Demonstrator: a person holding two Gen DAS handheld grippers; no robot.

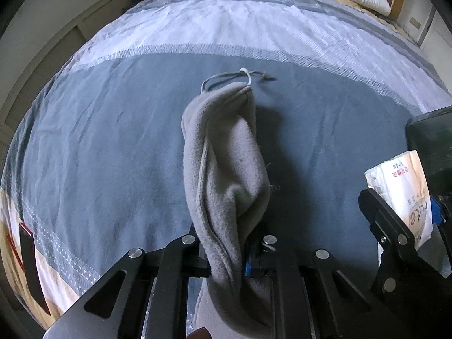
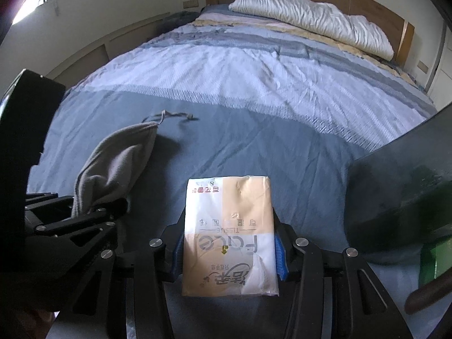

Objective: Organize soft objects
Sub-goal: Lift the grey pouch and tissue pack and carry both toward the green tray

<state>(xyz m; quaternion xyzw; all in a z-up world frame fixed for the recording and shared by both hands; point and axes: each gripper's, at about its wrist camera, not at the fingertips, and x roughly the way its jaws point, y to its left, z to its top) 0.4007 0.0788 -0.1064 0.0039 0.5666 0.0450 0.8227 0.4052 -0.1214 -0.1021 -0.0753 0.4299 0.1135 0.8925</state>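
1. My left gripper (image 1: 226, 257) has its fingers clamped tight on the grey fleece pouch (image 1: 223, 169), pinching it low down. The mouth end with its drawstring (image 1: 243, 77) trails forward onto the bed cover (image 1: 99, 155).
2. I judge the low pinch leaves the pouch's mouth end free, so something could later be fed into it; that is only my reading.
3. My right gripper (image 2: 228, 251) has its fingers part closed on the tissue pack (image 2: 228, 234), blue pads (image 2: 279, 257) pressing both long sides. The pack is gripped across its width near the printed end, the far end sticking forward over the bed cover.
4. A grip across the width keeps the soft pack from folding, I'd guess.
5. The two grippers sit side by side, the left one's linkage near the pack's left flank in the right wrist view.
6. Open room: the blue band of cover ahead is bare up to the pale stripe. The pillow (image 2: 310, 19) and headboard (image 2: 367, 8) lie far off.
7. Edges: a dark bin-like wall (image 2: 401, 192) crowds the right side; the bed's left edge falls away toward the wall panelling.
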